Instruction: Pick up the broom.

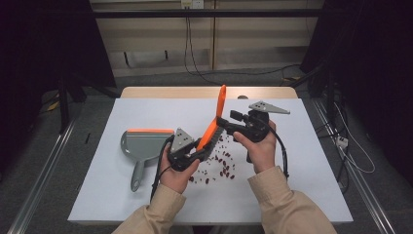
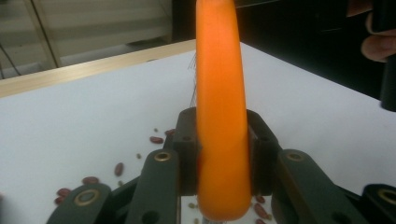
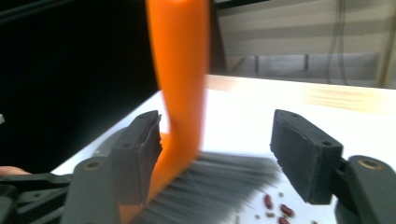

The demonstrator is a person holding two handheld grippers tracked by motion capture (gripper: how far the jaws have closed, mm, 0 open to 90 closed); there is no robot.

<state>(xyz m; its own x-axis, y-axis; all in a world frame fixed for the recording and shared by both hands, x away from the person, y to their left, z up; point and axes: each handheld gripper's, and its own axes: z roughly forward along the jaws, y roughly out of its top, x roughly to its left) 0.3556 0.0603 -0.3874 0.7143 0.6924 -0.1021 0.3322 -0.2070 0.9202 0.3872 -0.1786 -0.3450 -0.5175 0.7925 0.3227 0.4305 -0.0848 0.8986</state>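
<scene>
Brush point(image 1: 214, 124), orange handle, sits mid-frame over the scattered beans point(image 1: 221, 161), clamped in the left gripper point(image 1: 191, 151). Right gripper point(image 1: 229, 122) jaws spread wide around it, prob. mid-handoff. Next imo: right closes on the handle, dustpan point(image 1: 143, 146) waits left-center.

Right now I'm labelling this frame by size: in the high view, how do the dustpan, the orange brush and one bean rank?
1. Dustpan, largest.
2. Orange brush: nearly as long, and raised toward the camera, so this order is unsure.
3. One bean, clearly smallest.
</scene>
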